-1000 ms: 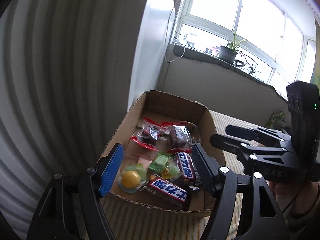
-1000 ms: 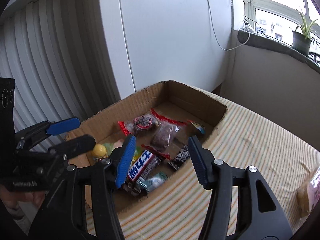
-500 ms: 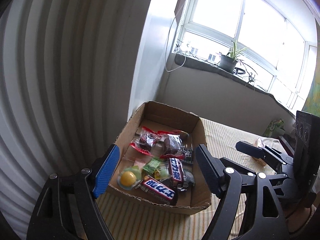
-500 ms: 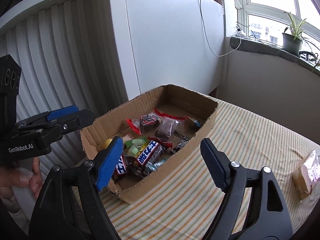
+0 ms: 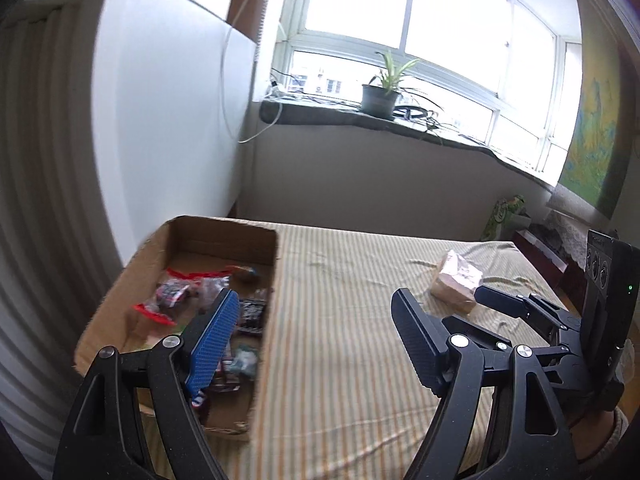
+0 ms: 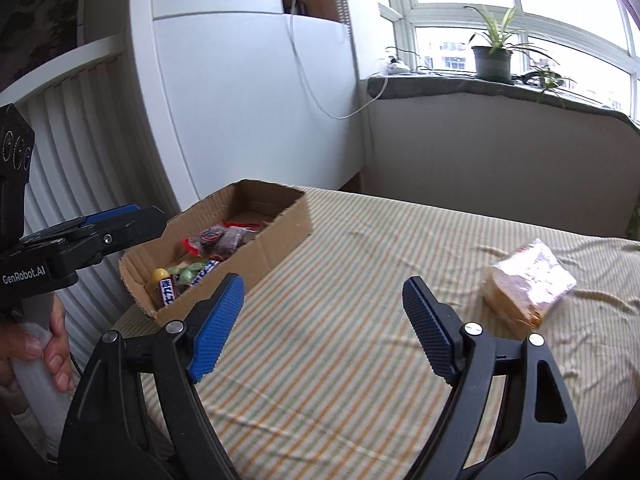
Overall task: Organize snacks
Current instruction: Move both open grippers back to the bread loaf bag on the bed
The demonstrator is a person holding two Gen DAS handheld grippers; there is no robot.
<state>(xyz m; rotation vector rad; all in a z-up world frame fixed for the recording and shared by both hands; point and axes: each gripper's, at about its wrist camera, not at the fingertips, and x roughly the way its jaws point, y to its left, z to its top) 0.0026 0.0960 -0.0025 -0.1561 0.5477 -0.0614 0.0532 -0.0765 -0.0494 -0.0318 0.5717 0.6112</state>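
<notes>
Cardboard box (image 6: 224,248) of snacks at the left side of the striped cloth (image 6: 360,320), up beyond the right gripper's blue left finger (image 6: 216,324) and partly hidden behind the left gripper's blue left finger (image 5: 214,342). Inside the box: a yellow round sweet (image 6: 161,275), green wrapped candies (image 6: 188,274), a blue-and-white chocolate bar (image 6: 168,291) with white characters too small to read, and clear packets edged in red (image 6: 212,238) toward the far end. Blurred in the left wrist view, so no wrapper legible there. One wrapped sandwich-like packet (image 6: 528,284) alone on the cloth, well apart from the box, just beyond and right of the right gripper's right finger (image 6: 428,334); seen from the left wrist just past the right finger tip and beside the other gripper's fingers. Left gripper (image 5: 316,340) spread wide, empty, only bare cloth between its fingers. Right gripper (image 6: 324,324) likewise spread wide and empty, over bare cloth. "GenRobot.AI" printed in white on the left gripper's body (image 6: 24,276), held by a hand (image 6: 44,344) on a pale handle. Farther out: white wall panel (image 6: 248,100) with a hanging cable (image 6: 316,92), ribbed radiator (image 6: 76,152) behind the box, windowsill with a potted plant (image 6: 492,56), bright window (image 5: 400,20), a map-like poster (image 5: 592,128) at far right.
</notes>
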